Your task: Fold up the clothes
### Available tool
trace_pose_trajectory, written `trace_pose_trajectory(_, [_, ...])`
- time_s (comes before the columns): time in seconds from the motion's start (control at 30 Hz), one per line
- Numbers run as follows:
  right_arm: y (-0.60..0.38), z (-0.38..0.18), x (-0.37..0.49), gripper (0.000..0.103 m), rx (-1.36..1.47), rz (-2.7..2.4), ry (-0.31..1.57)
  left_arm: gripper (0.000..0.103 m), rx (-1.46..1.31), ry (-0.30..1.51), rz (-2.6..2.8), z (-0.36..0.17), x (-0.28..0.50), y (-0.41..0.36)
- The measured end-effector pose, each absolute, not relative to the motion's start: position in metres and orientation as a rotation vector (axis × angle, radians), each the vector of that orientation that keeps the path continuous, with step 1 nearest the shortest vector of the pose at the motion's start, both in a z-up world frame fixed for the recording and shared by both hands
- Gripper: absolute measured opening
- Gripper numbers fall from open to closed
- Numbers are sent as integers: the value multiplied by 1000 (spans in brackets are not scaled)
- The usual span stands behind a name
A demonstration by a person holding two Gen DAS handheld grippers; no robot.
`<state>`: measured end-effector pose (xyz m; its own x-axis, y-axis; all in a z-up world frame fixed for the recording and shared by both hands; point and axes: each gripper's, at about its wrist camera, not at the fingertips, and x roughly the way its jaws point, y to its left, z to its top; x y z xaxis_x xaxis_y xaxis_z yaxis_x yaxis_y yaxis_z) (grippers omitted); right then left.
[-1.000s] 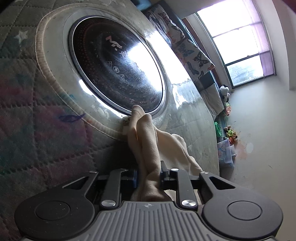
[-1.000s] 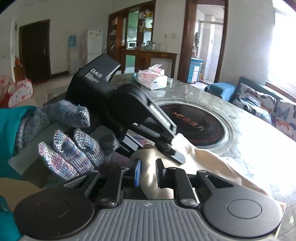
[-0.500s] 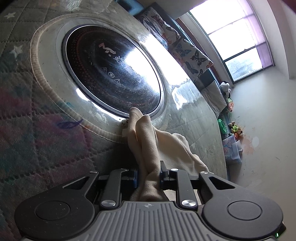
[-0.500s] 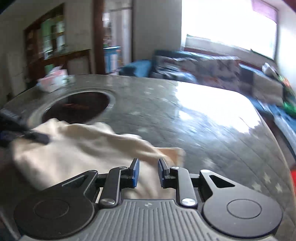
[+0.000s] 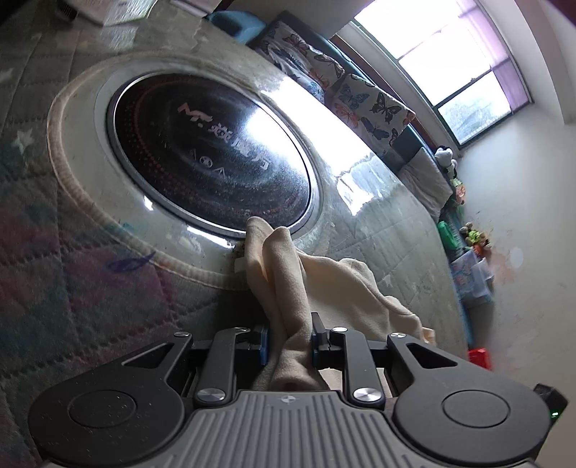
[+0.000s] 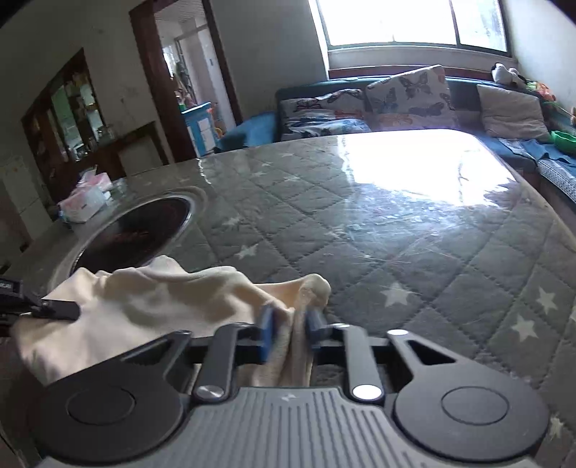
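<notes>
I have two fisheye views, each mounted on a hand-held gripper and looking forward along its fingers. The left wrist view sits low and close over the tabletop, rolled so that the surface tilts steeply; it faces the round black cooktop set into the tabletop, with the sofa and window beyond. The right wrist view is nearly upright, angled down across the quilted tabletop toward the same sofa and window. Both views share the cream cloth, the cooktop, and the sofa wall. The left hand-held gripper enters the right view's left edge.
</notes>
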<state>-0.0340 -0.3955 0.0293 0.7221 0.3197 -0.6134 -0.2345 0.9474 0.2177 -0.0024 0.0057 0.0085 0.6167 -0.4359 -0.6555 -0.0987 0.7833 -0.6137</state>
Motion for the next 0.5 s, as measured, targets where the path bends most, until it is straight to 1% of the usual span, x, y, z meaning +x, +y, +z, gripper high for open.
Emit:
trace_pose_trajectory(0.07, [-393,34,-40,10,114,302,673,22,-641,887,-218,16,-3,1])
trace_pose_trajectory(0.3, [-400,69,-67,8,81,267,553,20,-504,817,-312,54,0,-41])
trace_pose_trajectory(0.33, [-403,74,-71,2,73,254,540,20,-489,808,-325,58,1,-50])
trace_pose_trajectory(0.37, [-410,81,-75,0,63,228,519,20,-474,799,-338,62,3,-60])
trace_pose_trajectory(0.5, [-442,100,-86,0,77,148,491,20,-437,787,-386,71,11,-95])
